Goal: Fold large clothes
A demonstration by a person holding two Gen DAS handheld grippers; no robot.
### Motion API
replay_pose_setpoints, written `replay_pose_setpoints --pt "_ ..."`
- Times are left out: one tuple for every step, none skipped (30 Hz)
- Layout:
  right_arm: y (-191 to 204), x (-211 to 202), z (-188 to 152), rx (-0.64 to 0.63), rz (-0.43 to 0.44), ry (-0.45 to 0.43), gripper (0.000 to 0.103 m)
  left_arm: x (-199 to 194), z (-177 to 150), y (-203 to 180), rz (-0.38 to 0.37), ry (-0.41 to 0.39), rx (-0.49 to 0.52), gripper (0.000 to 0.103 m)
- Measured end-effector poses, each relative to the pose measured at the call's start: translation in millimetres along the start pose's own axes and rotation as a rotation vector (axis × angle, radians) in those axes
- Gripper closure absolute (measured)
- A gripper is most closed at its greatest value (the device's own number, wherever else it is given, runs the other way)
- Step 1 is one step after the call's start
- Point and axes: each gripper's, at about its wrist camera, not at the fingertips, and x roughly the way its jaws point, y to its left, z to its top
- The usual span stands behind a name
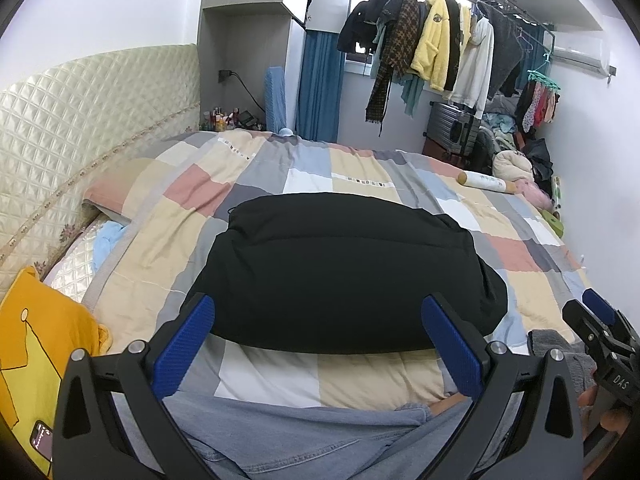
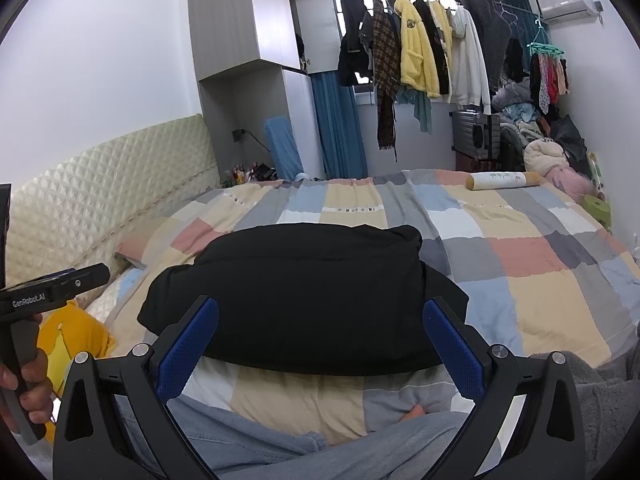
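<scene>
A black garment [image 1: 340,272] lies folded into a thick flat bundle on the patchwork quilt [image 1: 280,184]; it also shows in the right wrist view [image 2: 304,300]. My left gripper [image 1: 318,344] is open and empty, held just above the bundle's near edge. My right gripper [image 2: 320,346] is open and empty, also just short of the bundle's near edge. The right gripper shows at the right edge of the left wrist view [image 1: 600,332]. The left gripper's body shows at the left edge of the right wrist view [image 2: 52,288].
Blue denim [image 1: 300,436] lies at the bed's near edge. A yellow garment [image 1: 40,352] lies at left, a grey one [image 2: 592,392] at right. A white roll pillow [image 2: 504,181] lies at the far end. Clothes hang on a rack [image 2: 420,48] by the window.
</scene>
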Motion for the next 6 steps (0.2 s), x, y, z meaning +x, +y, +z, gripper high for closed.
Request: replay_pose_setpoints --pt "0.1 0.1 0.1 0.0 -0.001 0.0 0.0 -0.4 0.1 -0.3 -0.001 -0.001 0.0 0.0" --pt "0.6 0.0 0.2 -0.001 -0.001 0.0 0.0 -0.4 0.0 -0.2 0.001 -0.001 0.0 0.0" --pt "0.7 0.0 0.2 -0.001 -0.001 0.0 0.0 -0.4 0.1 -0.2 0.001 -0.002 0.001 0.0" --pt "0.6 0.0 0.2 -0.001 -0.001 0.001 0.0 -0.1 0.2 0.0 0.0 -0.001 0.001 0.0" --pt "0.7 0.1 0.1 -0.001 -0.001 0.001 0.0 -0.1 0.1 0.0 0.001 0.0 0.0 0.0" --pt "1.1 -0.1 0.7 0.0 -0.002 0.001 0.0 -0.3 -0.1 0.0 -0.001 0.0 0.0 0.0"
